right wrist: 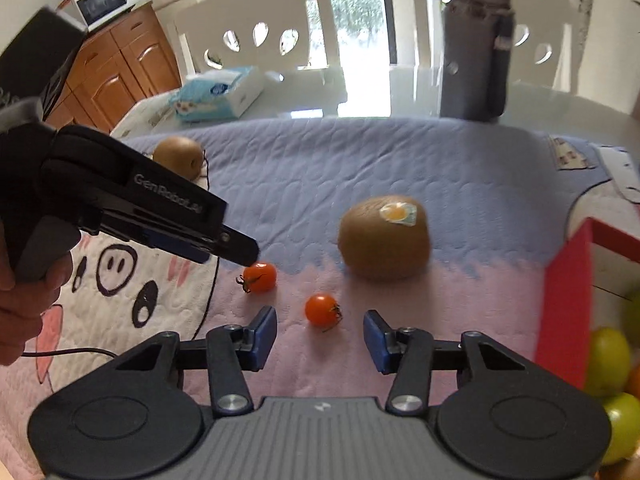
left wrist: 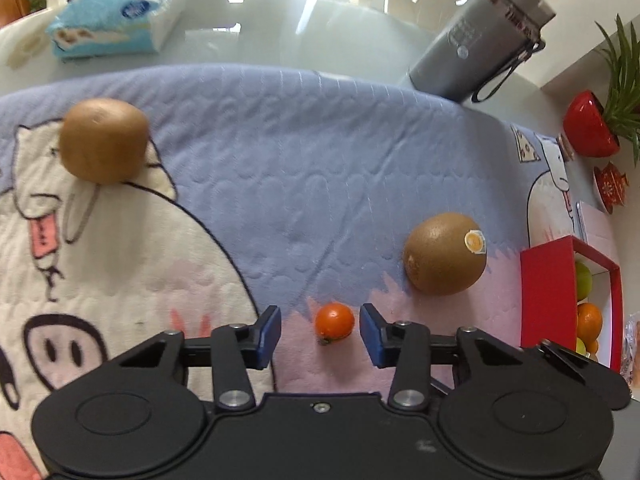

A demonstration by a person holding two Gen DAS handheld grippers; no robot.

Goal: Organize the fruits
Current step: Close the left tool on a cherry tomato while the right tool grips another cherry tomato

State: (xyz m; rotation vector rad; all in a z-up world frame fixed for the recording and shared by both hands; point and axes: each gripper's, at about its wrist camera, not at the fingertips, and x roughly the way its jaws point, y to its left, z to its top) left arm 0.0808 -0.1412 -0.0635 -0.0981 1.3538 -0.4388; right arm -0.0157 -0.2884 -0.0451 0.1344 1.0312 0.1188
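left tongs (left wrist: 320,336) open astride tomato (left wrist: 334,321) | right tongs (right wrist: 320,334) open | kiwi (left wrist: 445,253) beside

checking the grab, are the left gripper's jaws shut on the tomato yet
Not yet: open. The left gripper has a tomato between its blue pads, with mat showing in a gap on each side.

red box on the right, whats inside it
The red box holds fruit: an orange and green, apple-like fruits. Its wall, the picture edges and the gripper bodies cover the rest, so the full count and the box's bottom cannot be seen.
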